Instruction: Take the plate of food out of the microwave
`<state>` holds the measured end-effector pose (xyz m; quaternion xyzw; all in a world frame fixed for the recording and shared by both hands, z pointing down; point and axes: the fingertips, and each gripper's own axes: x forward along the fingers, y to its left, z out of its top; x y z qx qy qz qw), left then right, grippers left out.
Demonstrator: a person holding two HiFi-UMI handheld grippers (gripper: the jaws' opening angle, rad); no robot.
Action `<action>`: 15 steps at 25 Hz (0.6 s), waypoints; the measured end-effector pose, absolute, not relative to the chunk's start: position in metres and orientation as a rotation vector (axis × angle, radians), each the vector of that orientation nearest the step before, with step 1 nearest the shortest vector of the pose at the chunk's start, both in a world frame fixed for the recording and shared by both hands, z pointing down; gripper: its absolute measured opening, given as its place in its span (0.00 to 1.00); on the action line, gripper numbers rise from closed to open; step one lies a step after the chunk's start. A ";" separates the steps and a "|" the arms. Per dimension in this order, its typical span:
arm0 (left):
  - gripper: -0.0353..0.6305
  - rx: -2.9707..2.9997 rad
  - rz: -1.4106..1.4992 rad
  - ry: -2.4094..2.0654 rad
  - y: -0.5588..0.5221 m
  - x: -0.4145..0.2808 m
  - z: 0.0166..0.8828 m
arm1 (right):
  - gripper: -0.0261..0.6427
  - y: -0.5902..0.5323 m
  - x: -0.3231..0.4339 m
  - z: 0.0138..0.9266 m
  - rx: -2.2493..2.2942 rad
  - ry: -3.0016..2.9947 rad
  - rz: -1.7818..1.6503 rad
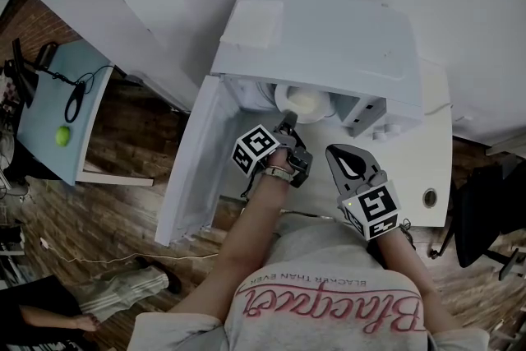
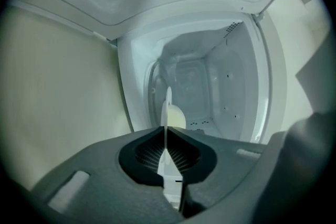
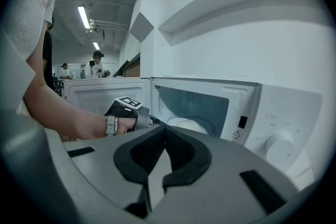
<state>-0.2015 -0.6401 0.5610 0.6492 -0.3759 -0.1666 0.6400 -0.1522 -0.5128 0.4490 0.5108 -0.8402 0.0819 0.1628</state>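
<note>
Microwave (image 1: 329, 37): this is our reference point. Its door (image 1: 193, 160) stands swung wide to the microwave's left, so the cavity is exposed. We count the opening step as done.

Plate (image 1: 281, 104): inside the microwave cavity, just behind the front opening. Not yet out. We cannot tell whether it rests on the cavity floor or is lifted clear of it.

Left gripper (image 1: 288, 126): reaches into the microwave's opening. In the left gripper view the plate's thin white rim runs up between the two pads, and they are pinched onto it from both sides. We judge the grasp made.

Right gripper (image 1: 349, 163): outside the microwave, in front of its control-panel side. Its jaws are closed together with nothing between them, so it is idle.

Food (image 2: 177, 119): a pale lump on the plate, deeper into the microwave than the pinched rim.

Progress, as we judge it:
- Done: door open, plate gripped.
- Left: draw the plate out through the microwave's opening and set it down outside.
- Concern: a hold on one rim only may let the plate tip.
</note>
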 end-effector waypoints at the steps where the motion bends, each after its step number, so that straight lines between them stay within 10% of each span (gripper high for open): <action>1: 0.08 1.483 -0.386 -0.852 -0.639 -0.202 0.561 | 0.06 -0.512 -0.153 0.449 1.454 -2.399 0.231; 15: 0.08 1.494 -0.452 -0.813 -0.621 -0.211 0.560 | 0.06 -0.504 -0.162 0.449 1.412 -2.423 0.210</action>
